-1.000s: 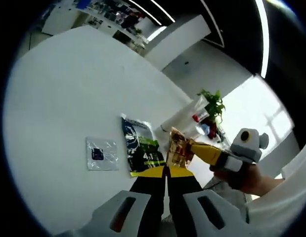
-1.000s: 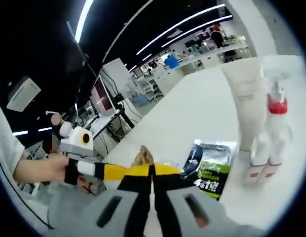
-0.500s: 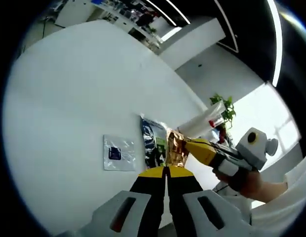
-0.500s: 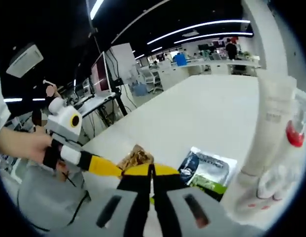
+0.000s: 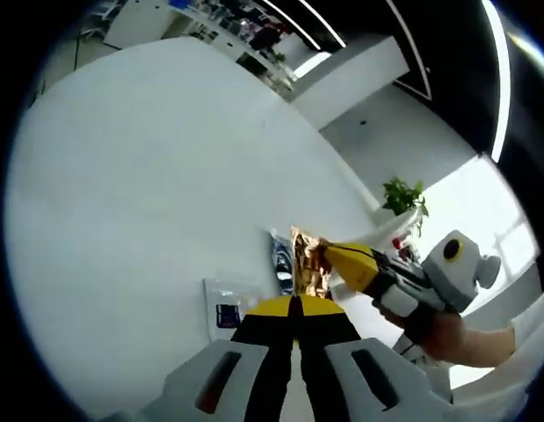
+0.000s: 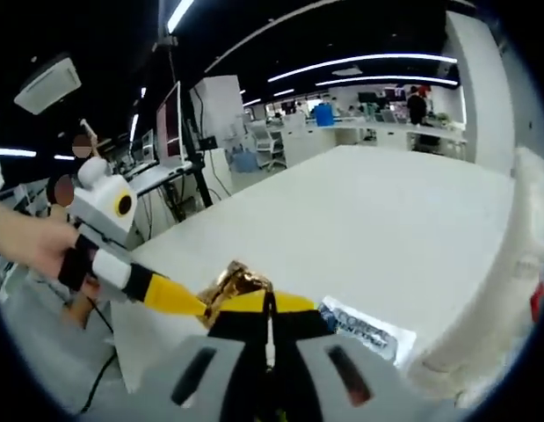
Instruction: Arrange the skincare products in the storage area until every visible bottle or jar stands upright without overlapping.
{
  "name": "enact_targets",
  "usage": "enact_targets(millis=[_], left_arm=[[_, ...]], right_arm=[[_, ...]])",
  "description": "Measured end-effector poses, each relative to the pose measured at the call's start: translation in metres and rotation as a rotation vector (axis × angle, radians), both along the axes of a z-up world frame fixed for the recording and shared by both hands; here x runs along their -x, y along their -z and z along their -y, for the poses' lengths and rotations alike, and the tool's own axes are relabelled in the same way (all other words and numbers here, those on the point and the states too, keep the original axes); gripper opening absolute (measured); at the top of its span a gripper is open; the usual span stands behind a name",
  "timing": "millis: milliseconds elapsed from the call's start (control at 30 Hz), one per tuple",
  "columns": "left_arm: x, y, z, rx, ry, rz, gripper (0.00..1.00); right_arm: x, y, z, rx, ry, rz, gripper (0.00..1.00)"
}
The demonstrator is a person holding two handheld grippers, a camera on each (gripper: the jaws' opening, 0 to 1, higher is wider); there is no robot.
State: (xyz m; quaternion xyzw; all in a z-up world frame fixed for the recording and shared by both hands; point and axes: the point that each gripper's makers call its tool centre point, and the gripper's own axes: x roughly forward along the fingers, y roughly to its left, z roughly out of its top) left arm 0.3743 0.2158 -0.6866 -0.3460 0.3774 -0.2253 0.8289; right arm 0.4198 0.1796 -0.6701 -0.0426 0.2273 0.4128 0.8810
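A crinkled gold sachet (image 5: 307, 264) hangs above the white table (image 5: 148, 176), pinched from two sides. My left gripper (image 5: 293, 305) is shut on its lower edge, and my right gripper (image 5: 335, 255) comes in from the right, shut on its side. In the right gripper view the gold sachet (image 6: 232, 283) sits between my right gripper (image 6: 268, 304) and the left gripper (image 6: 198, 305) coming in from the left. A dark green-printed sachet (image 6: 364, 327) lies flat on the table, partly hidden behind the gold sachet in the left gripper view (image 5: 279, 264). A silver sachet (image 5: 226, 309) lies flat near my left jaws.
A tall white tube (image 6: 509, 290) stands at the right edge of the right gripper view. A red-capped bottle (image 5: 396, 246) and a potted plant (image 5: 403, 195) are beyond the sachets. A hand (image 5: 447, 334) holds the right gripper. Desks and monitors stand beyond the table's edge (image 6: 192, 220).
Both views have swung while the grippers kept their hold on the gold sachet. The flat sachets now sit closer to my left jaws, and the white tube has slid to the right view's edge.
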Motion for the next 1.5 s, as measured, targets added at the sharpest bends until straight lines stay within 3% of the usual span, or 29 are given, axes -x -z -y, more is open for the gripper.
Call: enact_targets(millis=[300,700,1033,1267,1433,1500], left_arm=[[-0.023,0.018,-0.014,-0.038,-0.027,-0.015,0.00],[-0.042,0.053,-0.019,-0.102,-0.022,-0.065,0.00],[-0.045,0.061,-0.020,-0.146,0.004,-0.070,0.00],[-0.047,0.060,-0.020,-0.192,0.031,-0.038,0.00],[-0.046,0.058,-0.021,-0.294,0.101,0.032,0.00],[-0.044,0.058,-0.025,-0.370,0.144,0.062,0.01]], right_arm=[[-0.024,0.017,-0.016,0.068,-0.021,0.038,0.01],[-0.042,0.055,-0.021,0.234,-0.065,0.075,0.01],[-0.046,0.072,-0.021,0.322,-0.105,0.099,0.01],[-0.048,0.078,-0.021,0.375,-0.125,0.116,0.01],[-0.047,0.077,-0.023,0.409,-0.156,0.149,0.01],[-0.047,0.077,-0.023,0.415,-0.161,0.153,0.01]])
